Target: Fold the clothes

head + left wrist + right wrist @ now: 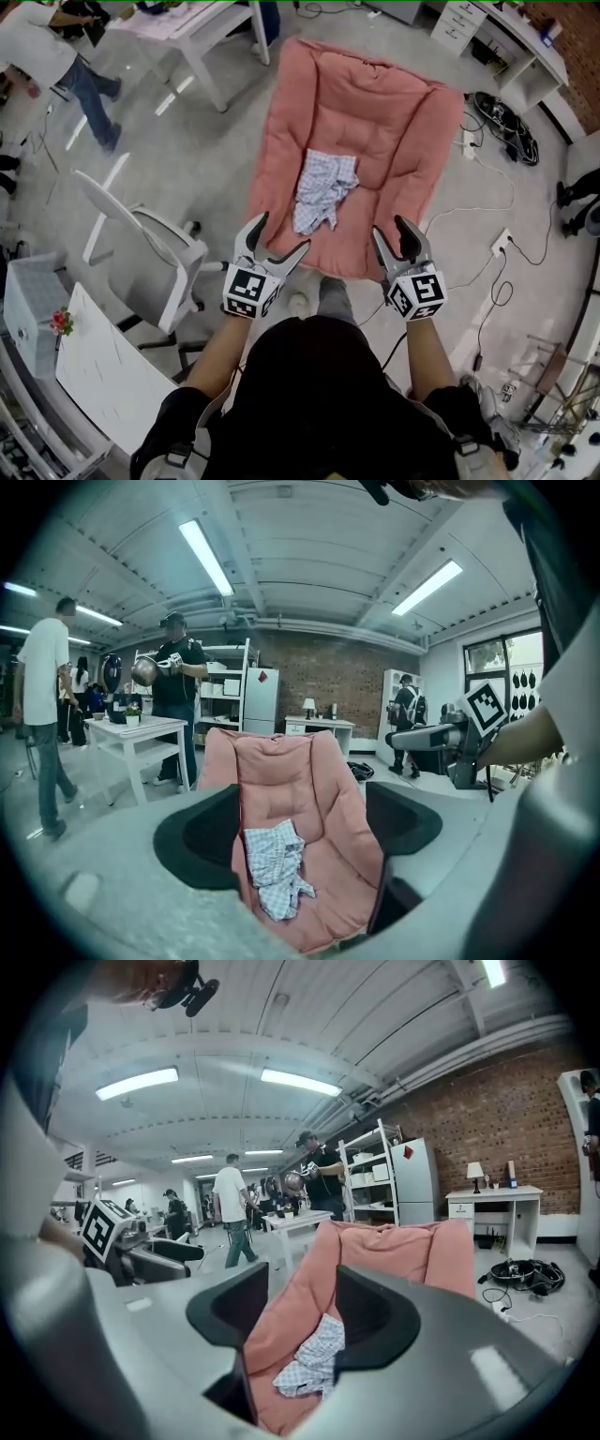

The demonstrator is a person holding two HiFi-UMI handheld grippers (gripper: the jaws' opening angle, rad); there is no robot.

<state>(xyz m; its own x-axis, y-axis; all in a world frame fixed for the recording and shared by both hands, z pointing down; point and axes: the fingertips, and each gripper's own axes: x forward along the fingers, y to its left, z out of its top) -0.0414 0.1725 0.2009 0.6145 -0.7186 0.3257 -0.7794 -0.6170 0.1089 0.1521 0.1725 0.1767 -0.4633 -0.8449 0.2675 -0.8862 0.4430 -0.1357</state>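
Folding not begun: checked garment point(323, 187) lies crumpled on pink cushion point(375, 103); left gripper point(283, 232) wide, empty; right gripper point(390, 228) half-open, empty; every fold remains

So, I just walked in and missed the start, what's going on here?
A person holds a claw in each hand, facing a pink cushioned seat on the floor. A crumpled checked garment lies on its middle, untouched. The left claw and the right claw are both open and empty, pointed at the seat from its near side. Folding has not begun.
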